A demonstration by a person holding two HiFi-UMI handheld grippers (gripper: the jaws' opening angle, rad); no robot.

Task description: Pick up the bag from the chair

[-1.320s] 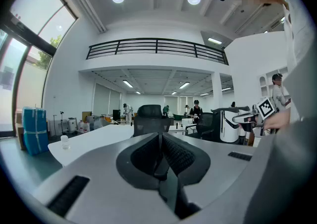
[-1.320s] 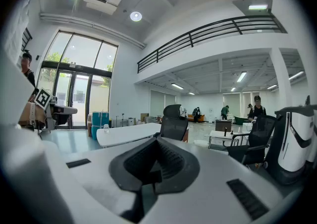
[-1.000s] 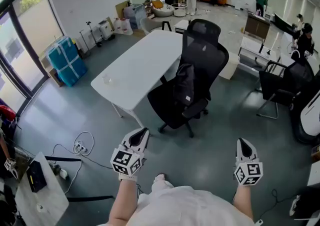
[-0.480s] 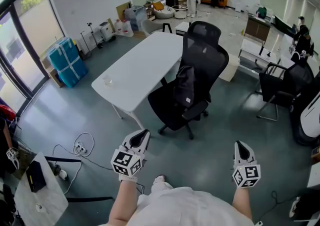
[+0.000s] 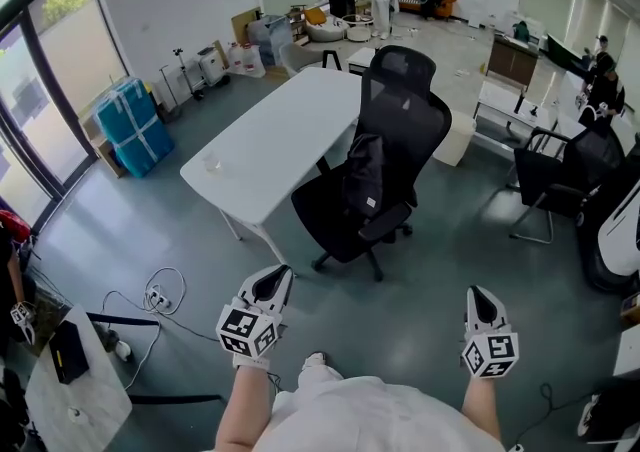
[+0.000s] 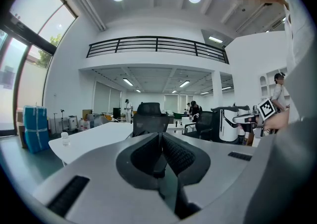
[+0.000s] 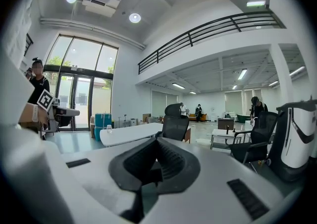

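The task has hardly begun. The black bag (image 5: 366, 174) still sits on the seat of the black office chair (image 5: 404, 112), leaning upright against its backrest. It is well apart from both claws, ahead of them and between their lines of reach. It lies forward and to the right of the left gripper (image 5: 276, 279), and forward and to the left of the right gripper (image 5: 481, 294).

Each gripper view shows its jaws drawn together with nothing between them, so both claws are empty. The chair's backrest stands straight beyond the left gripper's closed tips and just right of centre beyond the right gripper's. The whole approach, the opening of a claw, the grasp and the lift all appear to remain.

Against the earlier head view, little has changed. The right gripper has eased slightly leftward, and the left one sits marginally lower and to the left. The chair and the white table (image 5: 262, 145) beside it have shifted a touch in the frame, which suggests the head moved. The bag keeps the same place on the chair.
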